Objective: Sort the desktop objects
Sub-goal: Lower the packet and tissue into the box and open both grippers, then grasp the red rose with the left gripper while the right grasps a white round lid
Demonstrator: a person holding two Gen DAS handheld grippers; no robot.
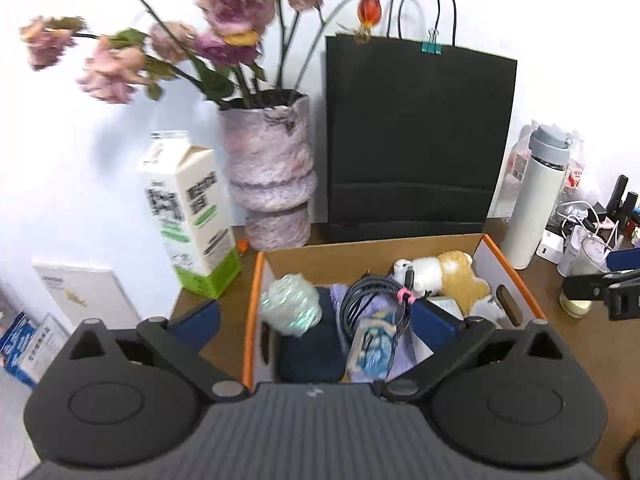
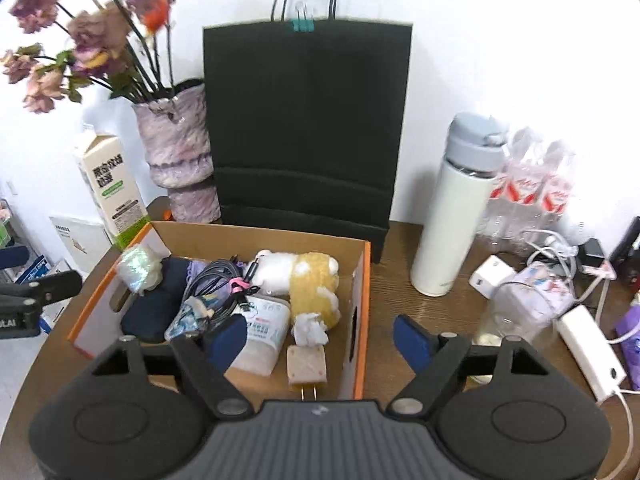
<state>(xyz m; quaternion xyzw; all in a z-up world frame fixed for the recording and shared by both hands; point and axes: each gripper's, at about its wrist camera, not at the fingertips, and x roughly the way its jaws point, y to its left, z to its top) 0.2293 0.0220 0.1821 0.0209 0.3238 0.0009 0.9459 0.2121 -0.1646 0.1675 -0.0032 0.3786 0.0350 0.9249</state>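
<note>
- The left gripper (image 1: 316, 320) hung with its jaws spread wide and nothing between the blue pads, over the near end of the cardboard box (image 1: 372, 245).
- The right gripper (image 2: 320, 334) also stood open and empty, its left pad over the box interior and its right pad outside the box's right wall, above the table (image 2: 400, 280).
- Below the left gripper lay a crumpled iridescent wad (image 1: 291, 305), a dark blue pouch (image 1: 308, 354) and a coiled black cable (image 1: 370, 300) on lilac cloth.
- Near the right gripper, inside the box, sat a beige plug adapter (image 2: 307, 369), a white tissue pack (image 2: 264, 330) and a crumpled tissue (image 2: 310, 330).
- A white-and-yellow plush toy (image 2: 304, 280) lay toward the box's far right side.
- Behind the box stood a black paper bag (image 2: 306, 120), a lilac vase (image 2: 176, 152) of dried flowers and a milk carton (image 2: 110, 192); a white bottle (image 2: 456, 208) stood to the right.
</note>
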